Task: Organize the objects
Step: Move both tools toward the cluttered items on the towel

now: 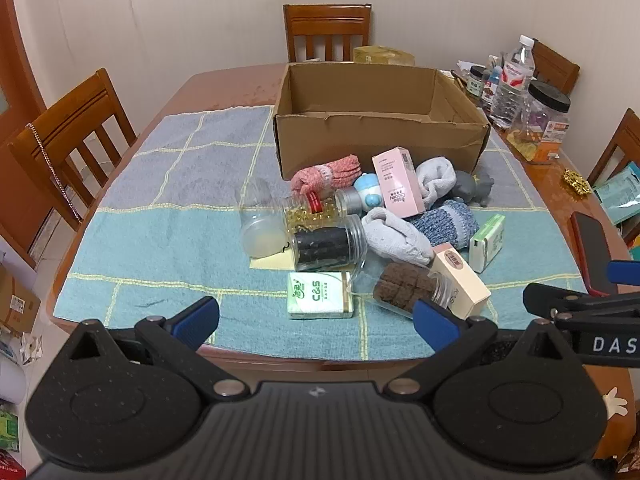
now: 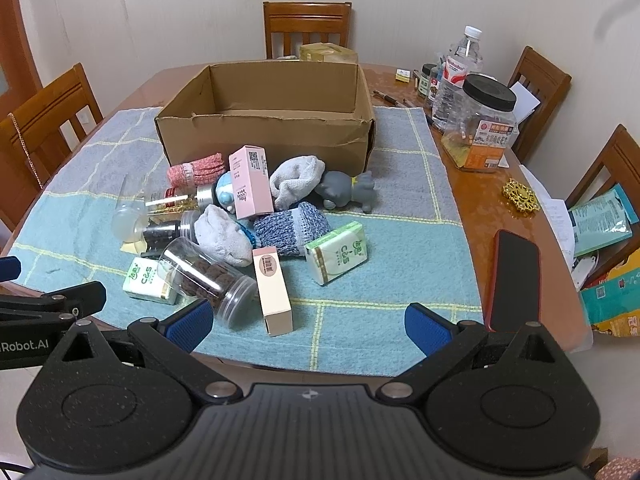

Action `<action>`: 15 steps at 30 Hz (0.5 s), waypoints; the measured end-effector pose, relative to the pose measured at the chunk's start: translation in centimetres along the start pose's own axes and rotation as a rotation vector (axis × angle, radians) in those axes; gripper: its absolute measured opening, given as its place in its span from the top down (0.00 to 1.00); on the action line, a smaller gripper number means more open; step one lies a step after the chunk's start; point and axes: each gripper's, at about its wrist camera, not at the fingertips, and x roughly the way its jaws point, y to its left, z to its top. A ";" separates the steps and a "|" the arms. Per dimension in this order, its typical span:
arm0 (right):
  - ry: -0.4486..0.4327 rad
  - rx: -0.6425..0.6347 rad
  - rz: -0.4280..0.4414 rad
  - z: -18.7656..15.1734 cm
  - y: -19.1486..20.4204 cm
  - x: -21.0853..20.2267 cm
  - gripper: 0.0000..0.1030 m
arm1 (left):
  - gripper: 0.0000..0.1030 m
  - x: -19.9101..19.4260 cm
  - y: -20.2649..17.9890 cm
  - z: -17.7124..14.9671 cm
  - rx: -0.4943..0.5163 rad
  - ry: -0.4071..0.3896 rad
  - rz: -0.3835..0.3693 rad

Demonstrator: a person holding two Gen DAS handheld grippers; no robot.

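A: Cardboard box (image 2: 264,136), open top, nothing visible inside from either view. It sits at the far side of the blue checked towel (image 2: 380,272) on the tabletop (image 2: 472,196).

B: And the things to sort?

A: One heap just in front of the box. Pink carton (image 2: 250,182) leaning on top, red knit roll (image 2: 196,170) touching the box wall, grey socks (image 2: 298,182), blue knit roll (image 2: 292,226), grey toy animal (image 2: 348,190). Nearest the edge: clear jar of brown biscuits (image 2: 206,280) on its side, beige carton (image 2: 272,292) beside it, two green tissue packs (image 2: 338,256).

B: Step in hand?

A: My reading: the very start. Nothing is in the box that I can see, nothing is held. Next move calls for picking one item off the near rim of the heap, probably the biscuit jar or beige carton, then carrying it over the heap to the box. The jar is round and may roll.

B: Grippers?

A: Left gripper (image 1: 316,326) and right gripper (image 2: 306,330) hover side by side at the near table edge, level, pointing toward the heap, clear of it. Fingers (image 2: 430,332) of both spread wide, holding nothing.

B: Surroundings?

A: Phone (image 2: 514,276) on bare wood at right; bottles and a black-lidded jar (image 2: 482,120) further back.
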 end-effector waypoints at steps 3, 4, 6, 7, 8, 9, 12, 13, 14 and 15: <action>-0.001 -0.006 0.002 -0.1 0.0 0.2 0.00 | 0.01 0.1 -0.1 -0.1 0.002 -0.003 -0.004; 0.000 -0.006 0.002 -0.1 -0.1 0.3 0.00 | 0.01 0.1 -0.2 -0.1 0.003 -0.007 -0.003; -0.001 -0.009 0.000 -0.2 0.1 0.3 0.00 | 0.01 0.0 -0.2 -0.2 0.007 -0.017 -0.002; -0.001 -0.010 0.001 -0.2 0.1 0.3 0.00 | 0.01 0.1 -0.3 -0.2 0.006 -0.022 -0.005; 0.001 -0.012 0.003 -0.2 0.1 0.4 0.00 | 0.01 0.1 -0.2 -0.1 0.004 -0.023 -0.006; 0.000 -0.015 0.002 -0.2 0.1 0.4 0.00 | 0.01 0.1 -0.2 -0.2 0.001 -0.024 -0.008; -0.006 -0.024 0.006 -0.3 0.1 0.5 0.00 | 0.01 0.4 -0.1 -0.4 -0.013 -0.019 -0.012; -0.008 -0.026 0.007 -0.3 0.2 0.4 0.00 | 0.01 0.5 -0.1 -0.4 -0.014 -0.021 -0.012; -0.008 -0.029 0.009 -0.4 0.3 0.5 0.00 | 0.01 0.5 -0.1 -0.5 -0.013 -0.023 -0.008; -0.009 -0.033 0.010 -0.4 0.3 0.5 0.00 | 0.01 0.5 -0.1 -0.6 -0.011 -0.025 -0.002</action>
